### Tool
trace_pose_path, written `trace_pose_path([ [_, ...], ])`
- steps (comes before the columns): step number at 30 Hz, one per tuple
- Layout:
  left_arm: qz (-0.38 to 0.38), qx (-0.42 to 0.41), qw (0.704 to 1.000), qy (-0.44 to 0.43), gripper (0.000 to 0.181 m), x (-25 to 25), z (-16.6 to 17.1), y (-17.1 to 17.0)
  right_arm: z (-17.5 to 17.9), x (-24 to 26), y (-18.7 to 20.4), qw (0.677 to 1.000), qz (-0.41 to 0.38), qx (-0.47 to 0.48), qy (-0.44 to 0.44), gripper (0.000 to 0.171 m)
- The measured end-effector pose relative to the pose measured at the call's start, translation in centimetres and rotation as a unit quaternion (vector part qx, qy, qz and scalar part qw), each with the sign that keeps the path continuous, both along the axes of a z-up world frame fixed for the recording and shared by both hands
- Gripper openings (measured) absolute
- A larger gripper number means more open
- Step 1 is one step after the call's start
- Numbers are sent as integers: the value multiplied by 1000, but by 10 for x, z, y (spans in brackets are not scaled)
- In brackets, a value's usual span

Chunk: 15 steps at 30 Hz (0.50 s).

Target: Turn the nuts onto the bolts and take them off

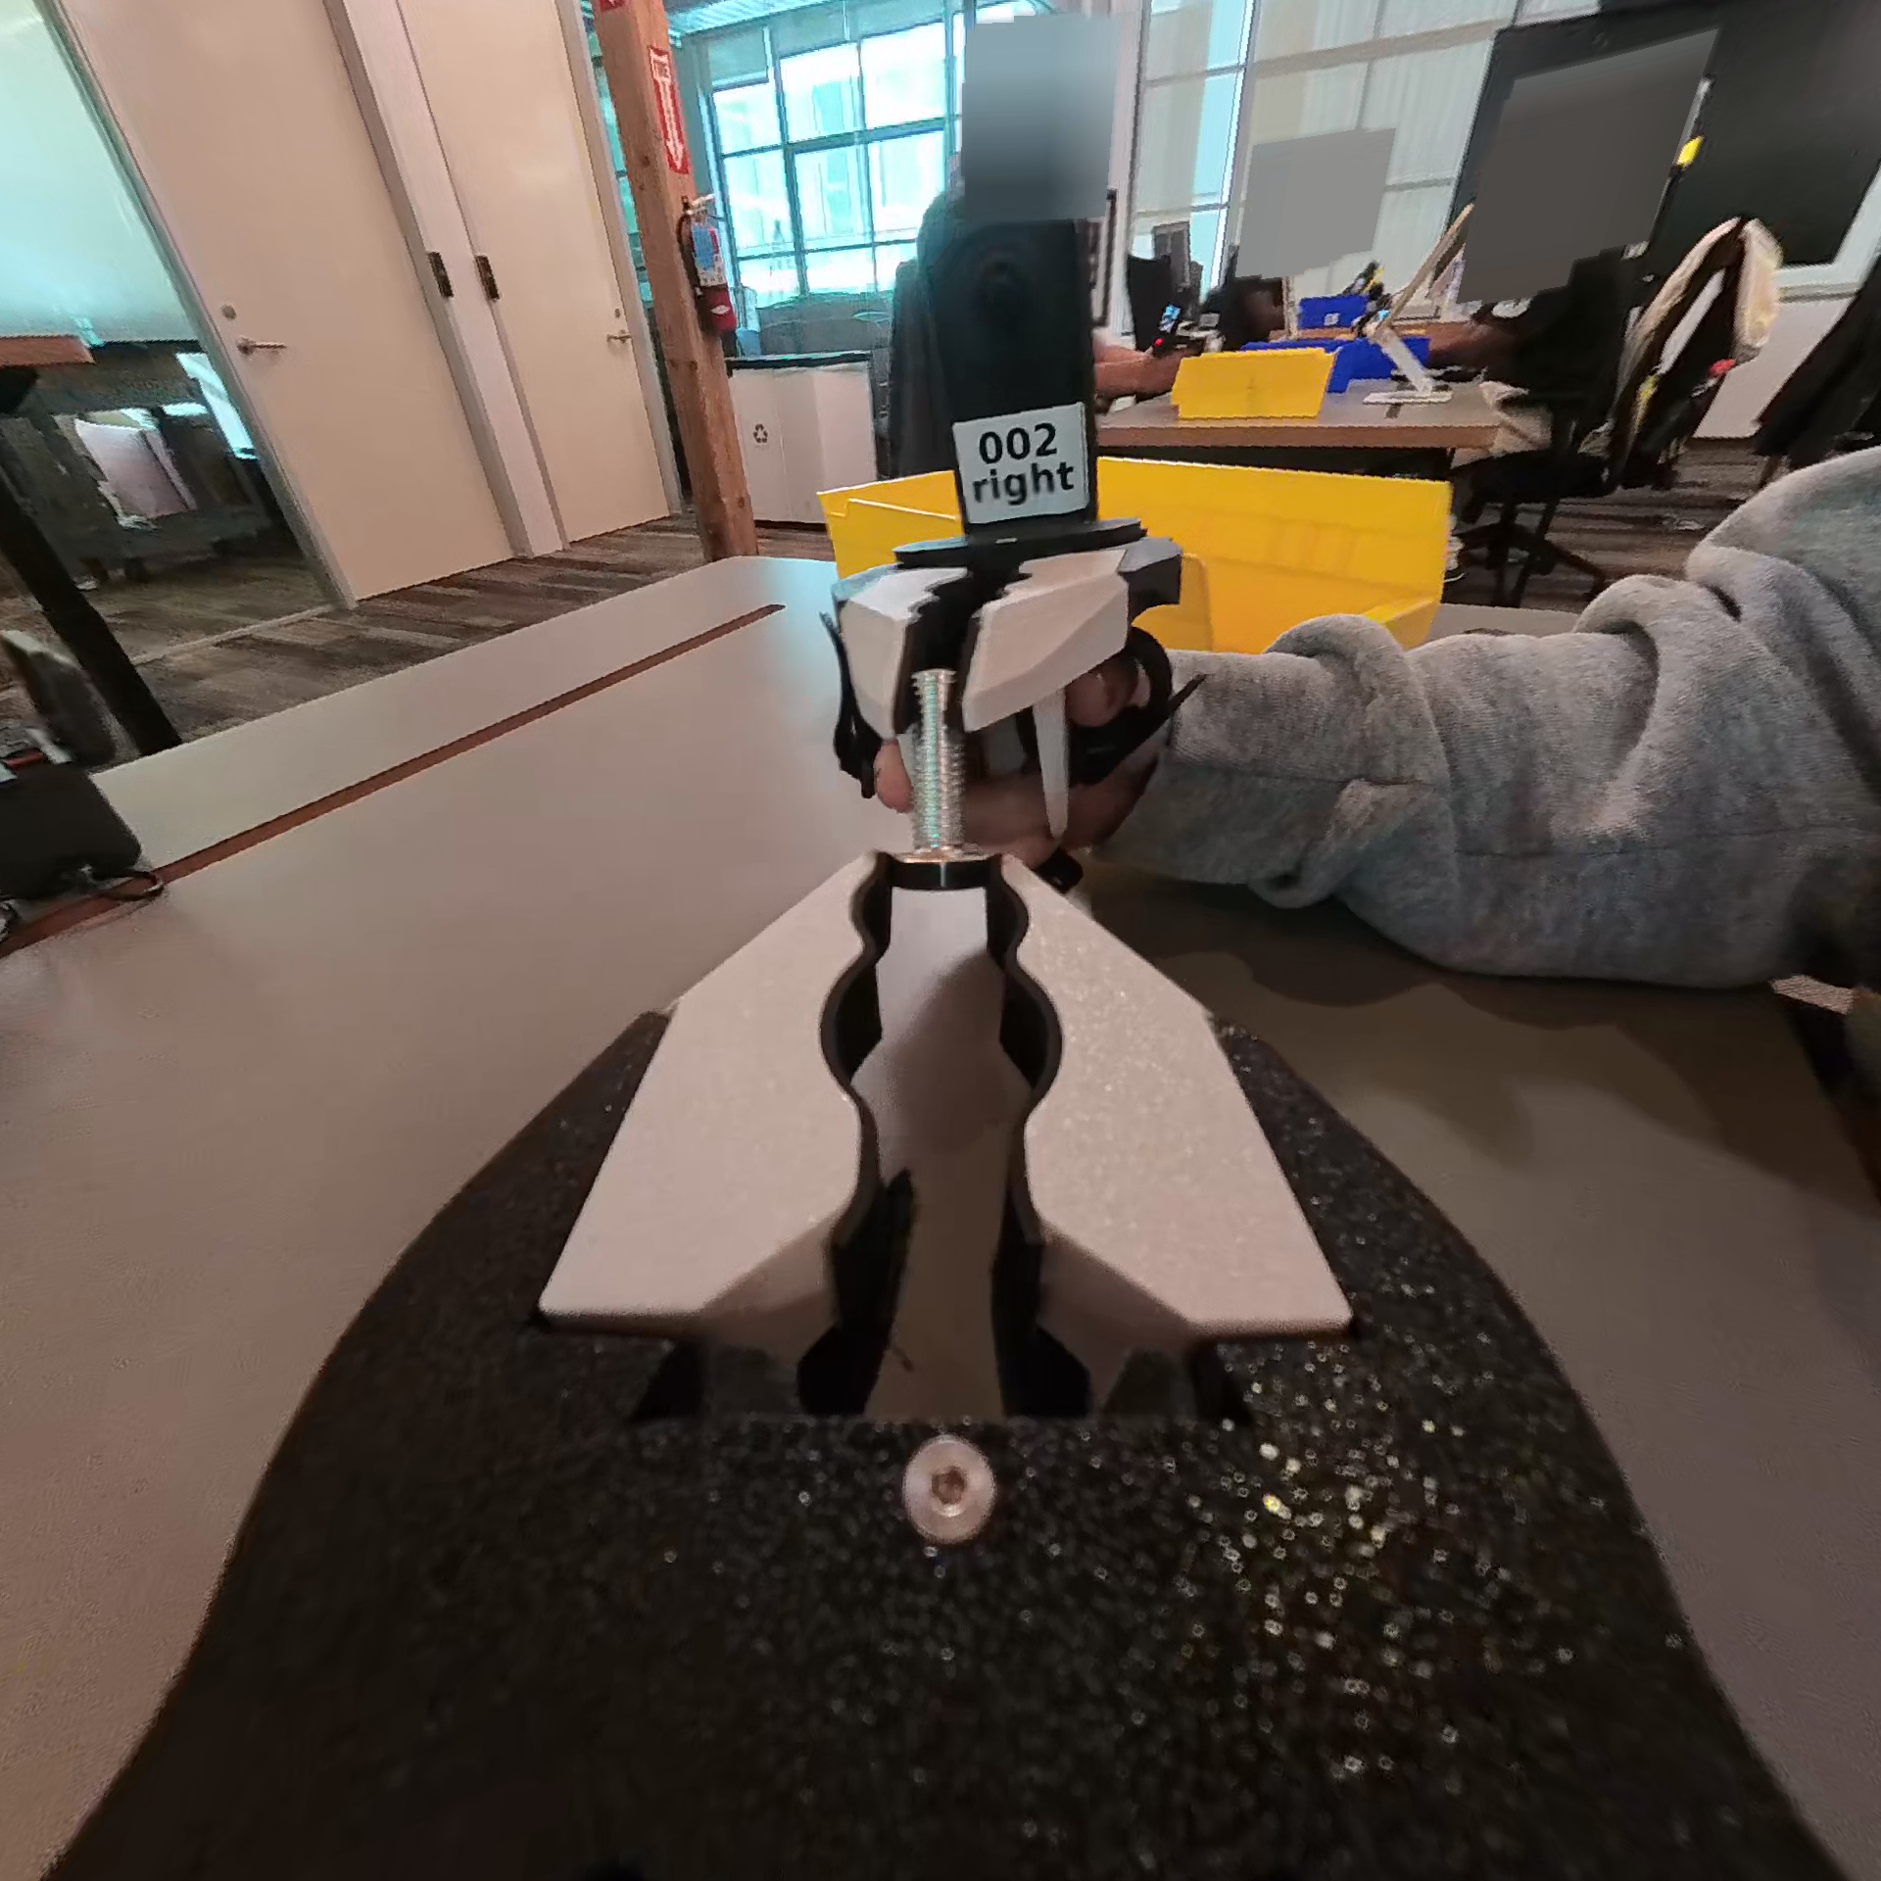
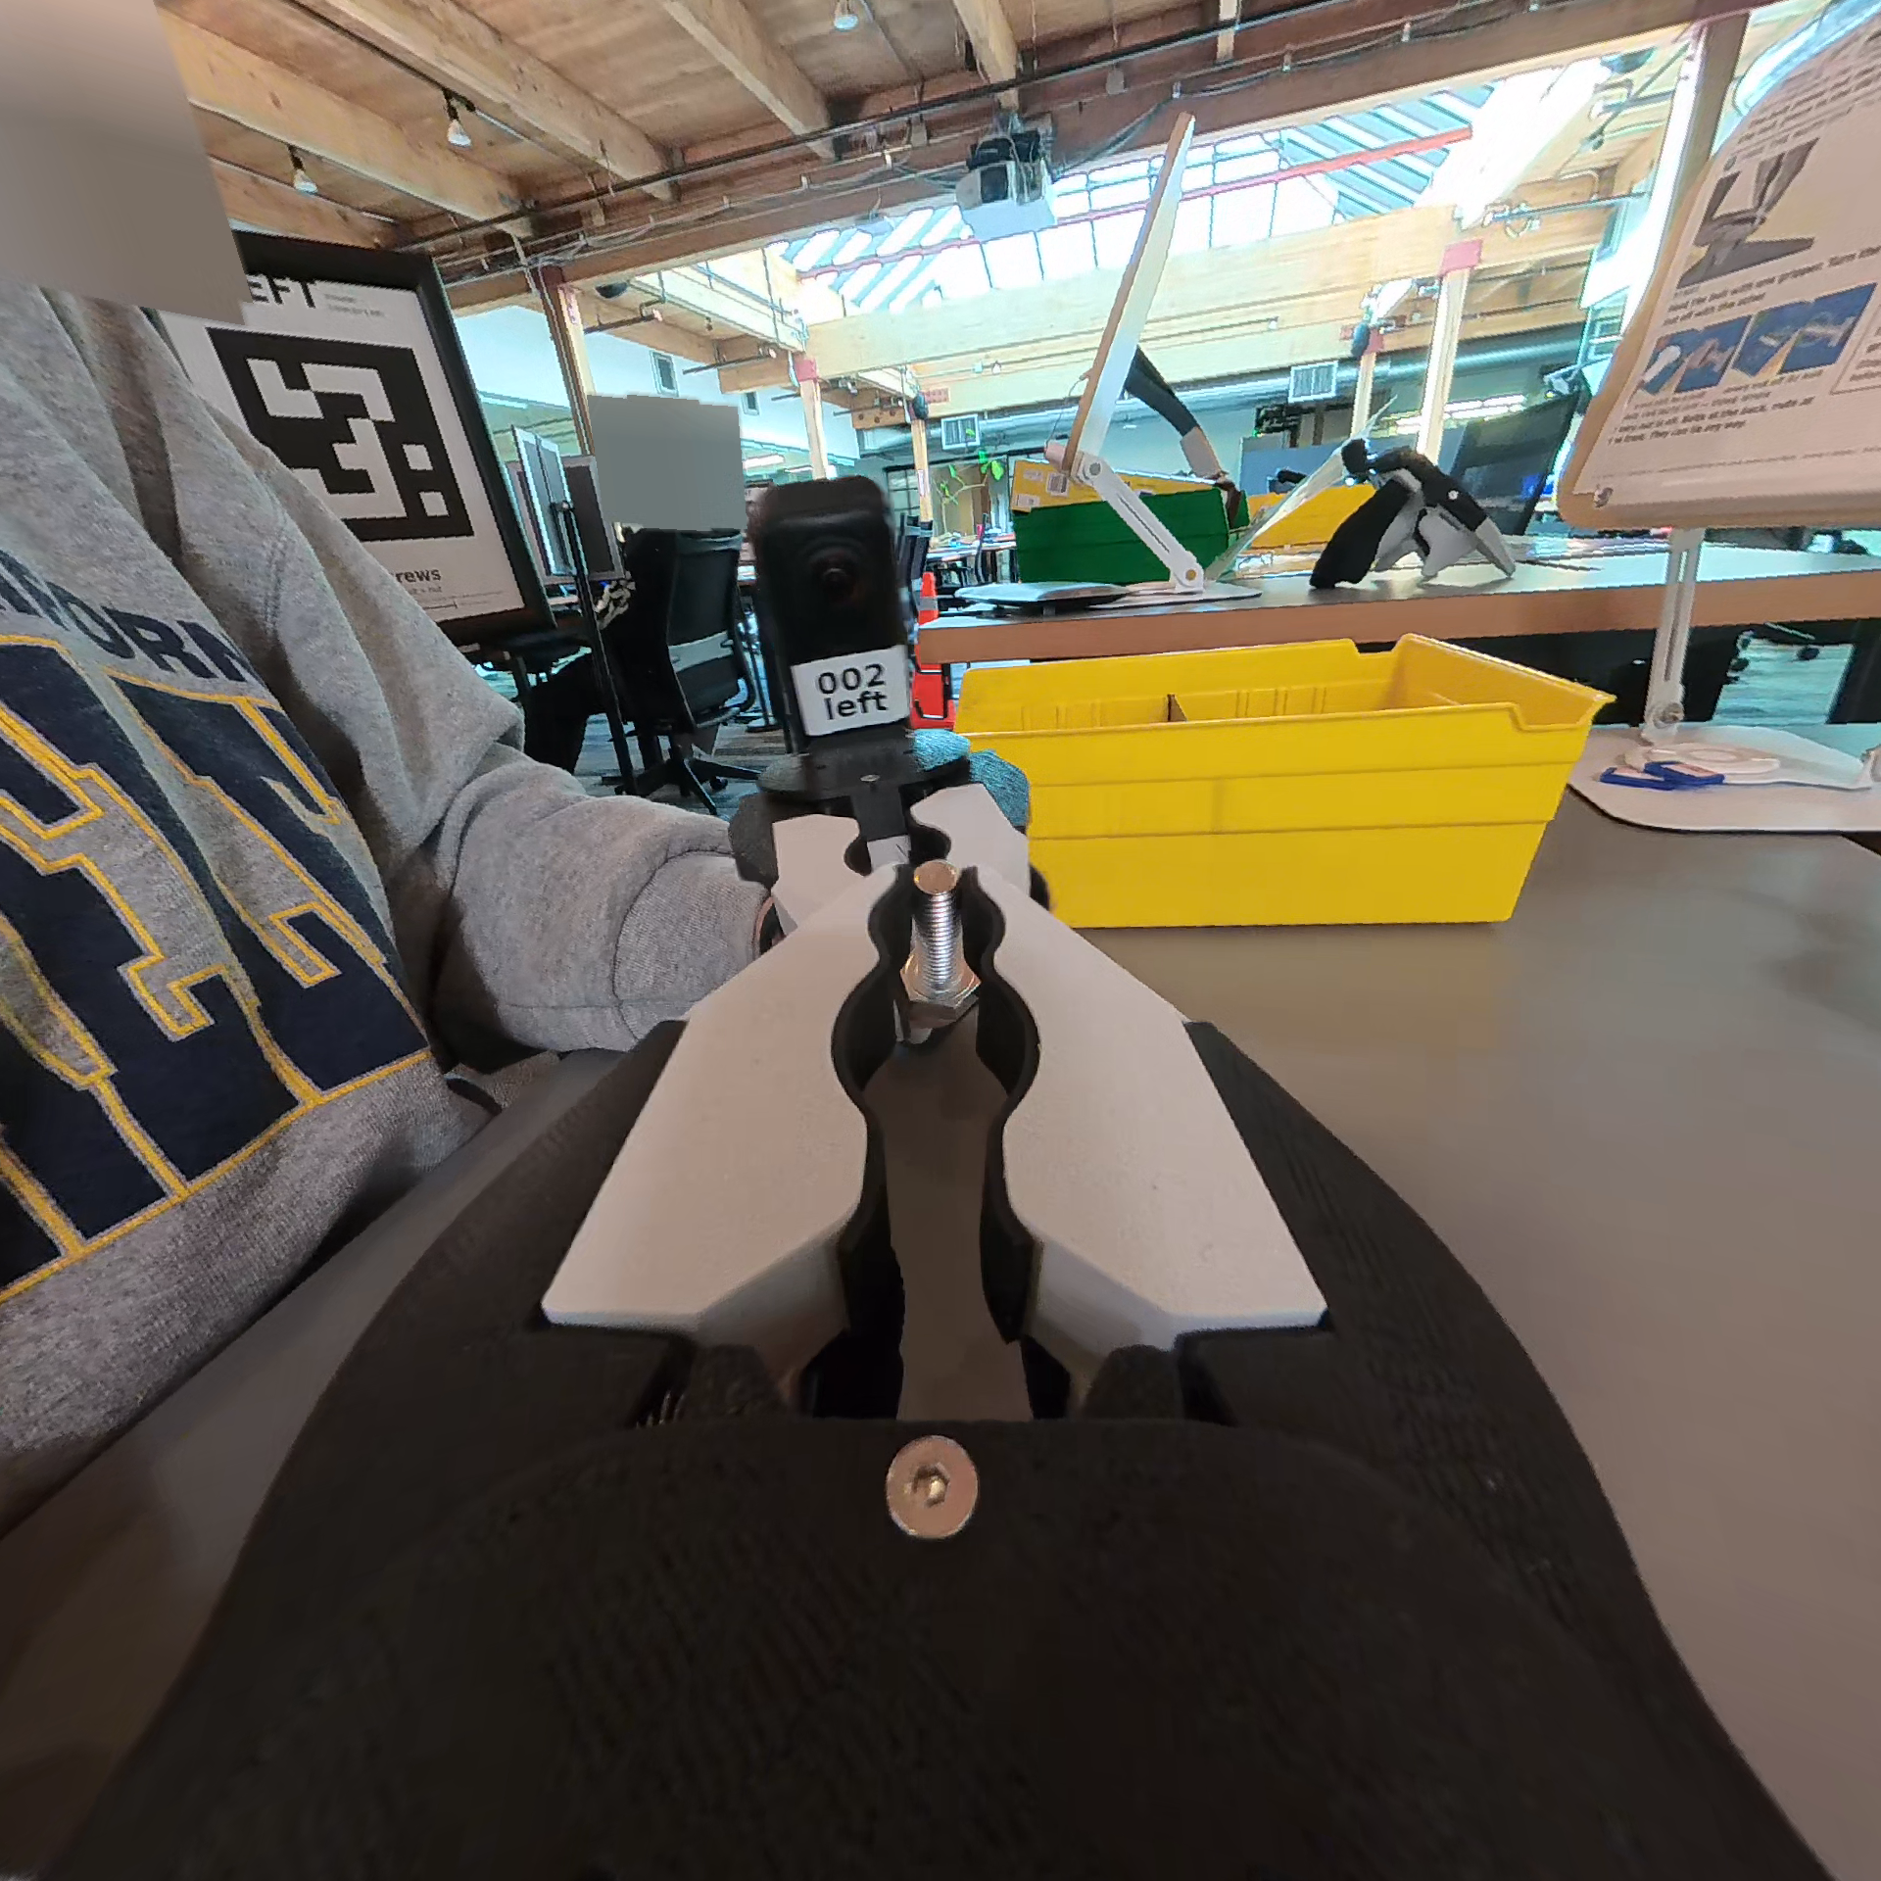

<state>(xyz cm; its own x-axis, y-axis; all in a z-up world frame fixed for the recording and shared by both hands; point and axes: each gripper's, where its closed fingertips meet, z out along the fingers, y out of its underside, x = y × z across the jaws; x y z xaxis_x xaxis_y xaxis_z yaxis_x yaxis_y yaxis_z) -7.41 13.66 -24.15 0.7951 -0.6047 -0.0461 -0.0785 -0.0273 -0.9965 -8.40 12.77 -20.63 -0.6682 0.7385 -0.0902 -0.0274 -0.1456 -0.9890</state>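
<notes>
A silver bolt (image 1: 938,758) stands upright between my two grippers, above the grey table (image 1: 356,1069). My left gripper (image 1: 942,877) is shut on the bolt's flat head at its fingertips. My right gripper (image 1: 942,677) faces it from behind and closes around the top of the thread. In the right wrist view the bolt (image 2: 933,921) carries a silver hex nut (image 2: 937,992). The nut sits in the notch between the fingers of my right gripper (image 2: 934,901), which is shut on it. The left gripper (image 2: 896,850) shows just beyond. The nut is hidden in the left wrist view.
A yellow bin (image 2: 1272,804) stands on the table behind the grippers and also shows in the left wrist view (image 1: 1293,550). A person's grey sleeve (image 1: 1476,774) lies across the table on the right. An instruction sheet on a stand (image 2: 1730,305) is at the far right. Only a small space, under 4 cm, lies between the two pairs of fingers.
</notes>
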Motion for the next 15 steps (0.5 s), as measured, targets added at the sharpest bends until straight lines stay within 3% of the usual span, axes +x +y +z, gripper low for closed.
trace_pose_path([
  [3, 39, 12, 999, 5, 15, -8, 2, 5, 0, -5, 11, 999, -39, -3, 2, 8],
  [5, 97, 15, 995, 7, 15, -26, 2, 10, 0, -15, 35, 993, -119, -8, 0, 22],
  [8, 155, 39, 987, 2, 15, -45, 8, 11, -42, -34, 65, 964, -223, 93, -114, 29],
  [11, 174, 49, 984, 15, 15, -47, 8, 11, -93, -46, 71, 920, -239, 194, -241, 23],
  [15, 180, 52, 982, 31, 15, -46, 7, 12, -120, -60, 79, 885, -260, 238, -302, 21],
])
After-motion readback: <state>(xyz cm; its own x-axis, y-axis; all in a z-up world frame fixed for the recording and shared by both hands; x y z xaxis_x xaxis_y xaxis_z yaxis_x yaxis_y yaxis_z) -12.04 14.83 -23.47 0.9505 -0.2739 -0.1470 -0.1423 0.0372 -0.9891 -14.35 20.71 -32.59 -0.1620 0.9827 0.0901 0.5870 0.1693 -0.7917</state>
